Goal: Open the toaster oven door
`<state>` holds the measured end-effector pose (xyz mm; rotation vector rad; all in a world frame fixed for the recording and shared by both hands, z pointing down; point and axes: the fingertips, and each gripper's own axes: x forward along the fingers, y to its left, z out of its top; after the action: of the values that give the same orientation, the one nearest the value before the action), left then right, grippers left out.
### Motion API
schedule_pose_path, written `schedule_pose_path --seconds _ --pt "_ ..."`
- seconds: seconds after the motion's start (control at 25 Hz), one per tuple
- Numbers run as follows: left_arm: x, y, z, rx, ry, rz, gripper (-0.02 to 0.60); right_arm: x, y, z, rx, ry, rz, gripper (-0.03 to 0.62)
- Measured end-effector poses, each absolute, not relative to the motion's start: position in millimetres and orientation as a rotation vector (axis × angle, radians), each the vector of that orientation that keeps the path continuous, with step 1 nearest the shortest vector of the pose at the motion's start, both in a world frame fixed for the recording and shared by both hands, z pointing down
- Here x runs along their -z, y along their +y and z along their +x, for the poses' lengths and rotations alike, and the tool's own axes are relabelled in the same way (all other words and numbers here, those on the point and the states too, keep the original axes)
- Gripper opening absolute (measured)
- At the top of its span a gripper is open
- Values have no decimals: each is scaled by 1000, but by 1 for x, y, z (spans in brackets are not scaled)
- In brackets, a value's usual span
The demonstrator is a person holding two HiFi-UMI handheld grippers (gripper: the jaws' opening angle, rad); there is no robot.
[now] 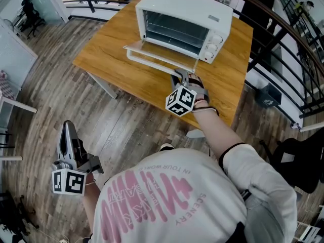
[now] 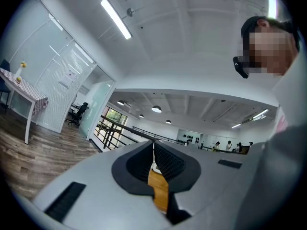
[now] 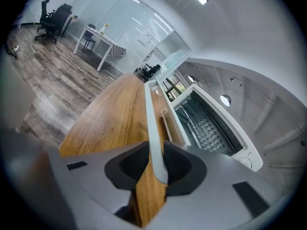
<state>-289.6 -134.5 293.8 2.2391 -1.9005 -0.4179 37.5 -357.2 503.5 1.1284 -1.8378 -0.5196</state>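
Note:
The white toaster oven (image 1: 182,22) stands at the back of a wooden table (image 1: 116,54). Its glass door (image 1: 154,52) hangs open, lying almost level in front of the empty, racked cavity (image 3: 206,128). My right gripper (image 1: 183,79) is at the right end of the door's white bar handle (image 3: 152,123). The bar runs between its dark pads, which press on it, so my right gripper (image 3: 156,163) is shut on the handle. My left gripper (image 1: 67,135) hangs low at the left over the wood floor, far from the table. It points out into the room and my left gripper (image 2: 153,152) is shut on nothing.
A black railing (image 1: 283,29) curves behind and to the right of the table. A dark chair (image 1: 304,161) stands at the right. A white table (image 3: 103,44) and office chairs (image 3: 53,16) stand far off across the wood floor.

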Motion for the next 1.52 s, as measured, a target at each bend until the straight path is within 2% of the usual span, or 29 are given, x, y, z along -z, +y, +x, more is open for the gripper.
schedule_pose_path --seconds 0.96,1.52 --pt "-298 -135 -290 410 -1899 2232 23 -522 -348 32 529 -1826 1114 118" --pt "-299 -133 -288 402 -1898 2230 23 -540 -341 23 451 -1848 1089 198"
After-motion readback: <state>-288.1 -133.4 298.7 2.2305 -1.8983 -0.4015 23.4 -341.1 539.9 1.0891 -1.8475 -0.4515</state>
